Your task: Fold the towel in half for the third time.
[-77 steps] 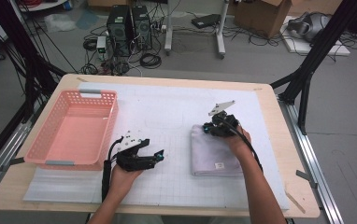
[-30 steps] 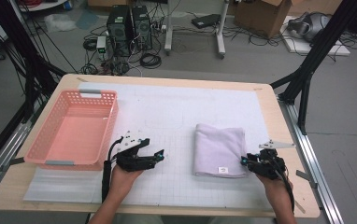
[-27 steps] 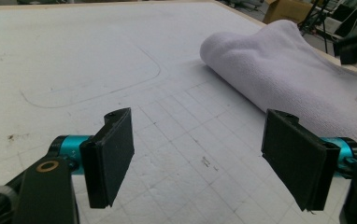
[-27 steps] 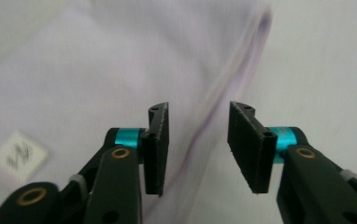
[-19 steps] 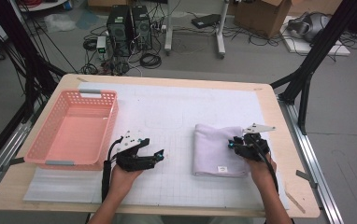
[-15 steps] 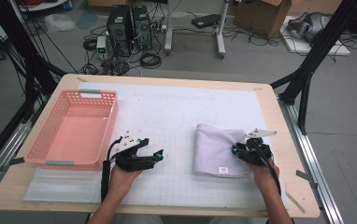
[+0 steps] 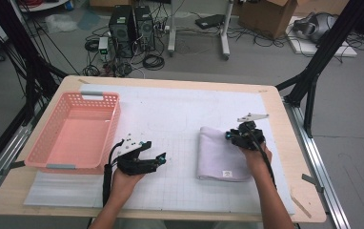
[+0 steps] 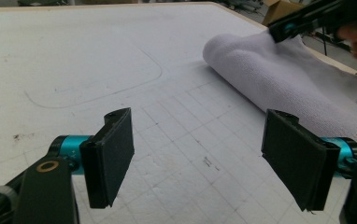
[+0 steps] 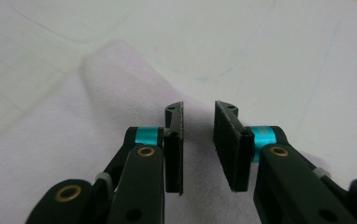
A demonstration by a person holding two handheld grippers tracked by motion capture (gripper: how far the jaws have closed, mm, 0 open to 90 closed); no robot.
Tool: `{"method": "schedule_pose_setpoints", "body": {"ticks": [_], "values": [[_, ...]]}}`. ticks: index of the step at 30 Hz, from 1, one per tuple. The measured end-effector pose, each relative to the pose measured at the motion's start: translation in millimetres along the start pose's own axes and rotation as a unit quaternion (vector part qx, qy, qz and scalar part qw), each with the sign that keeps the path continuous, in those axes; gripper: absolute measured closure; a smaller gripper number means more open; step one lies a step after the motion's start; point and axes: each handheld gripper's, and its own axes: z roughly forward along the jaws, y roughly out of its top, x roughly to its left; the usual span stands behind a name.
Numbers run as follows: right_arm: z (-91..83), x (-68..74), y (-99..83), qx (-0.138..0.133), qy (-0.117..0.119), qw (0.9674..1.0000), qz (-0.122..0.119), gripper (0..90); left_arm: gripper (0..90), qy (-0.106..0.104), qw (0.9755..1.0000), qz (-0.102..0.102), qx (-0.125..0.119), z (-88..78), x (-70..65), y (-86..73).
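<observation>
The right claw hovers over the far right corner of the folded white towel, its jaws narrowed to a slim gap after just closing in. The right gripper view shows what the high view cannot: nothing is pinched between the pads, and the towel's cloth lies just beneath them, its folded edge running off toward the bare mat. The left claw rests low near the desk's front edge, well apart from the towel, jaws spread wide with nothing between them. The left gripper view shows those two black pads over the gridded mat, and beyond them the towel's rolled fold with a small label at its near edge, plus the tip of the other claw touching down at the towel's far end.

The towel sits right of centre on a white gridded mat that covers most of the wooden desk. A pink plastic basket stands at the left side. Behind the desk, the grey floor holds computer towers, loose cables and a cardboard box.
</observation>
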Motion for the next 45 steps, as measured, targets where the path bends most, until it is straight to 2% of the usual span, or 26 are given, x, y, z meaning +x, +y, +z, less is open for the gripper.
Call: {"method": "schedule_pose_setpoints", "body": {"ticks": [2,4,6,8,9,12,14,19,22,24,26,28,31,33,35,37,42,43,44,45], "values": [[16.4,-0.5,-1.1,0.024,-0.014,0.9996,-0.004,73.7,25.6,-0.001,1.0000,0.000,0.000,0.4,-0.6,0.0],[22.8,-2.1,-1.7,0.016,-0.030,0.9994,-0.004,71.8,25.6,0.000,1.0000,0.000,0.001,1.2,-0.9,-0.2],[21.8,-3.2,-0.7,0.010,-0.042,0.9988,-0.022,66.3,25.6,-0.002,1.0000,0.001,0.004,2.3,-1.0,-0.6],[12.8,-5.6,-1.1,0.001,-0.041,0.9989,-0.021,65.7,25.6,-0.002,1.0000,0.002,0.003,2.3,-1.6,-0.6],[5.3,-8.1,-3.3,-0.012,-0.041,0.9989,-0.017,65.7,25.5,-0.001,1.0000,0.001,0.002,2.0,-2.0,-0.5],[-19.1,-15.6,-14.9,-0.044,-0.027,0.9987,0.005,66.5,25.4,-0.001,1.0000,0.001,0.001,0.8,-1.6,-0.2],[-33.7,-17.1,-27.4,-0.059,-0.005,0.9981,0.015,67.2,24.3,0.002,1.0000,0.000,-0.004,0.2,-0.9,0.2],[-51.4,-4.1,-63.8,-0.055,0.043,0.9976,0.001,66.6,21.5,0.007,0.9999,-0.004,-0.009,-1.2,0.8,1.3],[-51.0,-1.0,-83.6,-0.030,0.039,0.9988,-0.009,68.6,19.6,0.006,0.9999,-0.007,-0.013,-1.7,0.1,1.8],[-55.6,-4.6,-91.8,-0.040,0.028,0.9988,-0.007,69.3,17.8,0.005,0.9999,-0.004,-0.014,-2.2,-0.5,2.0],[-62.7,-7.6,-97.0,-0.036,0.001,0.9993,-0.011,65.4,17.7,0.003,0.9999,-0.003,-0.014,-2.3,-1.1,2.2],[-73.1,-10.4,-102.9,-0.058,0.003,0.9983,0.003,59.7,17.7,0.002,0.9999,-0.002,-0.016,-2.6,-1.4,2.1],[-92.6,-12.0,-113.1,-0.097,0.012,0.9950,0.022,51.6,18.2,-0.002,0.9998,-0.001,-0.018,-2.9,-2.3,2.3],[-102.2,-13.6,-121.0,-0.110,0.008,0.9936,0.023,42.9,19.1,-0.013,0.9997,-0.001,-0.021,-3.6,-3.2,2.7],[-108.5,-16.1,-129.3,-0.124,0.016,0.9919,0.025,32.1,19.3,-0.017,0.9996,0.001,-0.023,-3.6,-3.9,3.9],[-112.2,-18.7,-136.2,-0.129,0.013,0.9914,0.020,22.0,18.9,-0.020,0.9996,0.000,-0.020,-3.7,-3.8,4.8],[-118.0,-24.9,-142.8,-0.144,0.008,0.9894,0.021,17.8,15.9,-0.023,0.9986,0.021,-0.042,-2.8,-4.7,4.7],[-118.6,-25.4,-142.1,-0.148,0.004,0.9888,0.018,17.4,16.0,-0.023,0.9986,0.021,-0.042,-2.8,-4.7,4.7],[-119.1,-25.6,-141.2,-0.150,0.004,0.9886,0.016,17.5,16.0,-0.013,0.9985,0.033,-0.043,-2.6,-5.9,4.9],[-118.9,-25.3,-140.2,-0.151,0.003,0.9884,0.014,17.4,16.0,-0.013,0.9987,0.030,-0.038,-2.0,-6.0,5.2]]}}
